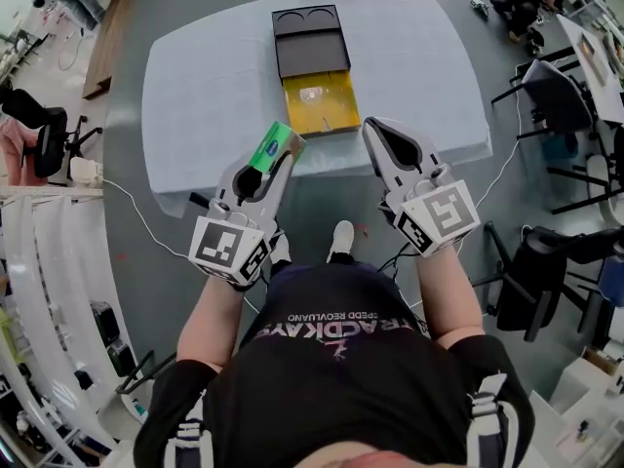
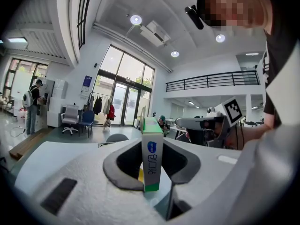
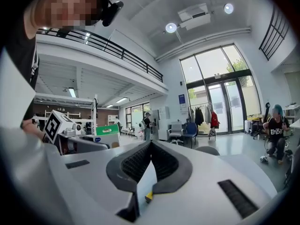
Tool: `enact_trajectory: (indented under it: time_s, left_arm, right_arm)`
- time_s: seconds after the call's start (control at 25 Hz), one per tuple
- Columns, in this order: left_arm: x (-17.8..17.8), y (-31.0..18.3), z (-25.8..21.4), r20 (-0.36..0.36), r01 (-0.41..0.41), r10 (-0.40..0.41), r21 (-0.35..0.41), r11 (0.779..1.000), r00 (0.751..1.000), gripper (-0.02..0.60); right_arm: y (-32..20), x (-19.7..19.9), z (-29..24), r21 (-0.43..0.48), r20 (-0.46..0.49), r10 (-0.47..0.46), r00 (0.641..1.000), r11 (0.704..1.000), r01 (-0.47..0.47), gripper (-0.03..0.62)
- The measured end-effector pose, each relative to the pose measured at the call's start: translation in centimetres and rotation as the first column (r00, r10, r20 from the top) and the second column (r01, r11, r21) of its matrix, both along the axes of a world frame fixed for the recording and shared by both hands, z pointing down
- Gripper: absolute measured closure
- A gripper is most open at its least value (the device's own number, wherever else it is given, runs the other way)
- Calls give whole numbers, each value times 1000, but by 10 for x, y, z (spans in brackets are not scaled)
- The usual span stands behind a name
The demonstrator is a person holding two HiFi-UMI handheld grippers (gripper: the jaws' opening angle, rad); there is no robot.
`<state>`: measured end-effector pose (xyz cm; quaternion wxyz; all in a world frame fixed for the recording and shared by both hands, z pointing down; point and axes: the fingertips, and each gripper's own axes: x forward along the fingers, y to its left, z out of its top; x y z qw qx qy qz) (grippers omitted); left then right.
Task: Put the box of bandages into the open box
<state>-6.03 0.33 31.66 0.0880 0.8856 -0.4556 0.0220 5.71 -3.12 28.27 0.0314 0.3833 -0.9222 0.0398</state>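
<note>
The left tongs [image 1: 271,164], forearm stretched forward over the table's [image 1: 195,76] near edge, clamp the bandage box [image 1: 277,142] upright just short of the open box [image 1: 336,117], while the right tongs [image 1: 375,133], jaws together and empty, hover alongside, with bare cloth on both sides.

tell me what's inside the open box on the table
The open box holds a yellow lining and one small pale item, too small to identify. Nothing covers the inside.
</note>
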Motion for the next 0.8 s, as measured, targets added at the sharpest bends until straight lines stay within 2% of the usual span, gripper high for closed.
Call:
enact_trajectory:
  time_s: [0.44,0.8]
  left_arm:
    - [45,-9,2,24,83,-82,-13,996,996,482]
    - [59,-21,6,24,102,-101,-45,994,995,482]
  right_arm:
    - [-23,36,4,-7,27,-88,996,996,89,585]
    - [-40,44,9,-23,54,-109,993,994,110,585]
